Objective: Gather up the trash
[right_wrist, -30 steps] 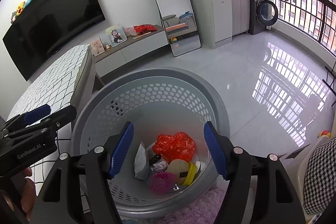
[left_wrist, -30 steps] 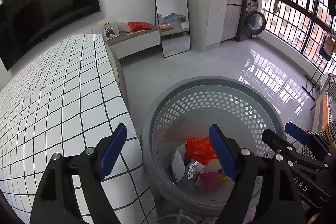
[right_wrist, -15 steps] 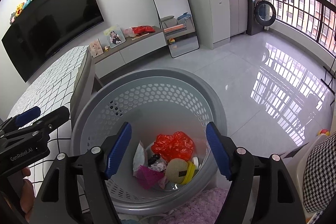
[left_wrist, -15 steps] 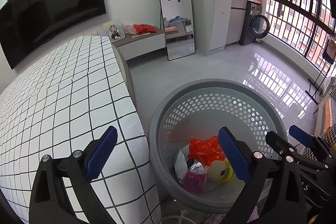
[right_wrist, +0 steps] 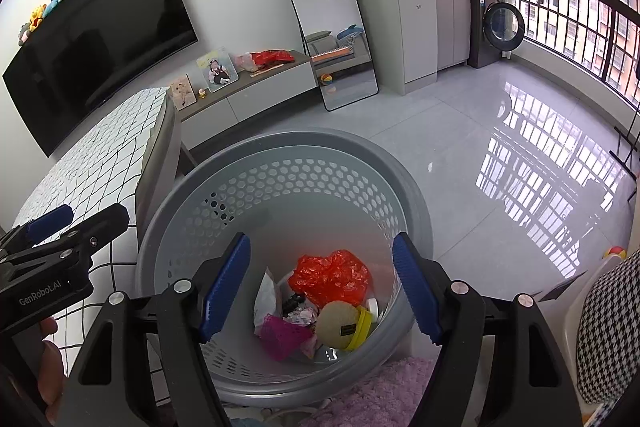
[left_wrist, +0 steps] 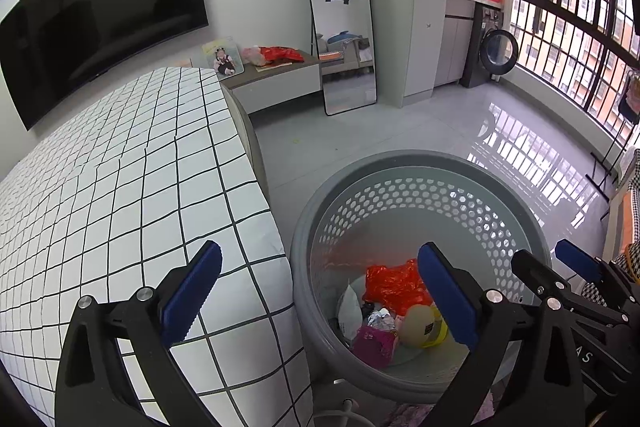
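Grey perforated plastic forms the basket [left_wrist: 420, 187] standing on the glossy floor [left_wrist: 400, 131], hard against the edge of the checked tabletop [left_wrist: 120, 187]. From the left wrist view, the left tool [left_wrist: 320, 291] is hanging over that edge with its blue pads spread as wide as they go and nothing between them. One pad is sitting over the tabletop, the other over the basket's mouth. The trash [left_wrist: 396, 311] is lying at the basket bottom, below and beyond the pads, with the right tool [left_wrist: 556, 267] poking in at the right.

From the right wrist view, the right tool [right_wrist: 320, 287] is hovering over the basket [right_wrist: 280, 147], pads spread apart and pinching nothing. An orange bag [right_wrist: 330, 277], a pink piece [right_wrist: 282, 335] and a round yellow-rimmed container [right_wrist: 344, 321] are resting well below the pads. The left tool [right_wrist: 76, 217] is sitting off to the left, and a purple rug [right_wrist: 380, 391] is touching the basket's near side.
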Tool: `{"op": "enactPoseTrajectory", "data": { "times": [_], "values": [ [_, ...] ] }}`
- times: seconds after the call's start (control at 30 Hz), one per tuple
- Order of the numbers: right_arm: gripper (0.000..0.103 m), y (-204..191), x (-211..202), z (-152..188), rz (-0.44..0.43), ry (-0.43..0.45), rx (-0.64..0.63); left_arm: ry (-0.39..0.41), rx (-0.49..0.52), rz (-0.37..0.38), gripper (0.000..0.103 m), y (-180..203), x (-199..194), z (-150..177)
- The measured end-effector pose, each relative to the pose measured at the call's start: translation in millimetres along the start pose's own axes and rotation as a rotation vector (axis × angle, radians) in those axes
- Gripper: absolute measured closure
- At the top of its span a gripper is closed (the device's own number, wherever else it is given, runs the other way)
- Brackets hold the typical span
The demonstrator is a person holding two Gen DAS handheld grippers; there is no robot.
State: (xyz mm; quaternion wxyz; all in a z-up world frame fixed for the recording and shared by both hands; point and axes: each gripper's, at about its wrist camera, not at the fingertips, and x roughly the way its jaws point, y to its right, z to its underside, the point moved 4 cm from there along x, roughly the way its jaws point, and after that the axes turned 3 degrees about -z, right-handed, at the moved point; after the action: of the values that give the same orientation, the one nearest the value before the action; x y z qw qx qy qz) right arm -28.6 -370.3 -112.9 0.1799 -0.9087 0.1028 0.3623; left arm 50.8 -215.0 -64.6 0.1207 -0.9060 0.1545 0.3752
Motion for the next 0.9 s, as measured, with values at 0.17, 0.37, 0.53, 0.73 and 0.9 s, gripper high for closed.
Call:
{"op": "enactPoseTrajectory", "data": {
  "times": [0.17, 0.37, 0.53, 0.73, 0.9],
  "values": [
    [0.032, -0.2, 0.1, 0.2, -0.001, 0.0, 0.0, -0.003, -0.001, -0.001, 0.006, -0.5, 0.0, 0.3],
    [0.032, -0.8, -0.5, 0.9, -0.005, -0.001, 0.003, -0.001, 0.004, -0.003, 0.006, -0.4, -1.1, 0.4],
    [0.032, -0.6, -0.5, 0.9, -0.005, -0.001, 0.003, -0.007, 0.005, -0.002, 0.006, -0.5, -0.5, 1.4],
    [0.032, -2.6, -0.3, 1.7, -0.006, -0.003, 0.007, -0.008, 0.007, -0.017, 0.006, -0.4, 0.6, 0.5],
    [0.032, -1.9, -0.2, 1.6, -0.006, -0.003, 0.006, -0.013, 0.003, -0.023, 0.006, -1.0, 2.2, 0.3]
  ]
}}
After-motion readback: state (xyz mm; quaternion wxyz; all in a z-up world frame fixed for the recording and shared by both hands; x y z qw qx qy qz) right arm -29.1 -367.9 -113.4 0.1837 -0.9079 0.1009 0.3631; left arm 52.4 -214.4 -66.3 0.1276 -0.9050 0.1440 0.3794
